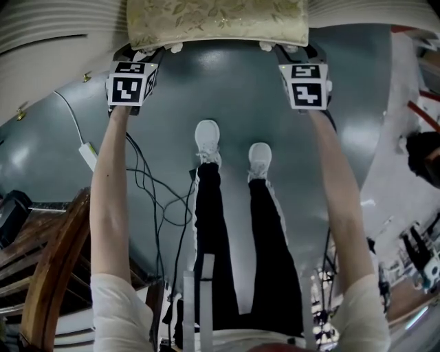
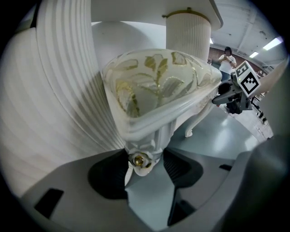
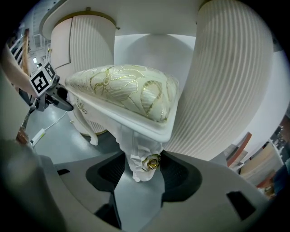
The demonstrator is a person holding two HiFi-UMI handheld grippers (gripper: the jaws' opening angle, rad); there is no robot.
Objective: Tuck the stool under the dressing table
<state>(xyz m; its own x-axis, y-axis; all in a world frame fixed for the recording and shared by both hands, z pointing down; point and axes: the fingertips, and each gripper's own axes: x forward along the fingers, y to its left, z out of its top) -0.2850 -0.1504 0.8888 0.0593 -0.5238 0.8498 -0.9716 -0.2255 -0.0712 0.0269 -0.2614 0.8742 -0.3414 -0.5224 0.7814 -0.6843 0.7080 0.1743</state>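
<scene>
The stool (image 1: pixel 216 20) has a cream cushion with gold leaf pattern and white carved legs; it stands at the top of the head view, in front of the white fluted dressing table (image 1: pixel 41 27). My left gripper (image 1: pixel 142 53) is shut on the stool's near left corner leg (image 2: pixel 141 156), with its gold rosette between the pads. My right gripper (image 1: pixel 297 53) is shut on the near right corner leg (image 3: pixel 146 163). The table's ribbed pedestals (image 2: pixel 63 90) (image 3: pixel 231 81) rise close on either side of the stool, with the knee gap behind it.
A white power strip (image 1: pixel 88 155) and black cables (image 1: pixel 148 182) lie on the grey floor at left. Dark wooden furniture (image 1: pixel 48 268) stands at lower left. My own feet (image 1: pixel 207 137) are just behind the stool. A person (image 2: pixel 226 59) stands far off.
</scene>
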